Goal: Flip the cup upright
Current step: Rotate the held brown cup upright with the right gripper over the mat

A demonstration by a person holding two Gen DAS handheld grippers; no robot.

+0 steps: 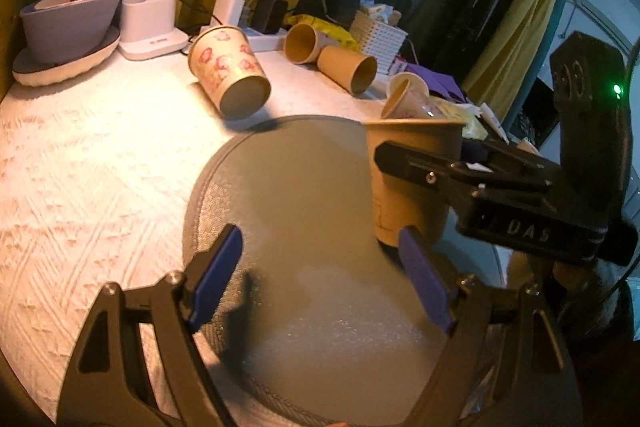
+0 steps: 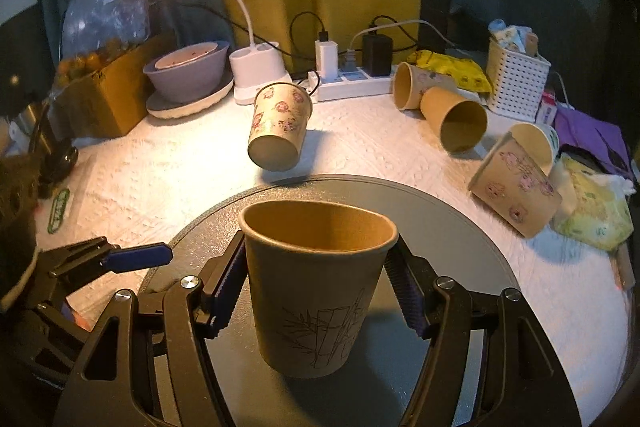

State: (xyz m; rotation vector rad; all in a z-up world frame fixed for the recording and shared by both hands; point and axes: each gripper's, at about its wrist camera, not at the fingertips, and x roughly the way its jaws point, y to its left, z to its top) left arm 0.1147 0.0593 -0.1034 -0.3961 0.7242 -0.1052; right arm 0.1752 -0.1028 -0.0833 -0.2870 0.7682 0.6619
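Observation:
A brown paper cup (image 2: pixel 316 287) with a line drawing stands upright, mouth up, on the round grey mat (image 2: pixel 460 227). My right gripper (image 2: pixel 316 291) is shut on the cup, one finger on each side of its upper wall. In the left wrist view the same cup (image 1: pixel 412 179) is at the mat's (image 1: pixel 296 195) right side with the right gripper (image 1: pixel 424 171) around it. My left gripper (image 1: pixel 320 279) is open and empty above the mat, just left of the cup. It also shows in the right wrist view (image 2: pixel 138 255) at the left.
A floral cup (image 2: pixel 278 125) lies on its side behind the mat. Two brown cups (image 2: pixel 452 115) lie on their sides at the back right, with tilted stacked cups (image 2: pixel 516 179) further right. A bowl (image 2: pixel 186 71), lamp base (image 2: pixel 260 67), power strip (image 2: pixel 352 79) and white basket (image 2: pixel 516 79) line the back.

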